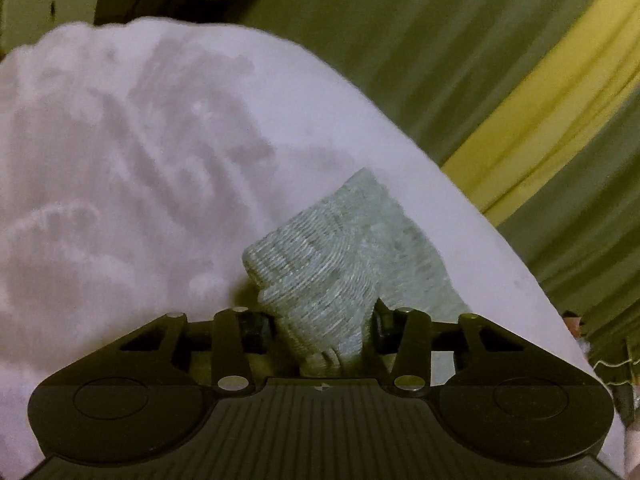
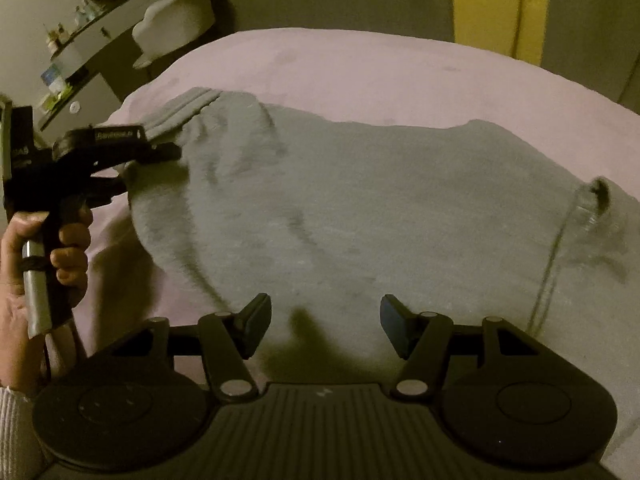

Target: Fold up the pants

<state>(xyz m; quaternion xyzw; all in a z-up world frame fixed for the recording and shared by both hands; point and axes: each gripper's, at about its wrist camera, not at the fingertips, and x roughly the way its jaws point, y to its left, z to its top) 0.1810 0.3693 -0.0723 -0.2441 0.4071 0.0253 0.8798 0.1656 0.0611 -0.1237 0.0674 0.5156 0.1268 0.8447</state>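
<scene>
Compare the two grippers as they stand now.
The left gripper has a ribbed cuff of the grey pants bunched between its fingers; the right gripper holds nothing. The left's fingers sit close on the cloth; the right's stand wide above it. Both are black.

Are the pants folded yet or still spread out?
Mostly spread: the pants lie flat across the bed, only the cuff bunched in the left gripper.
</scene>
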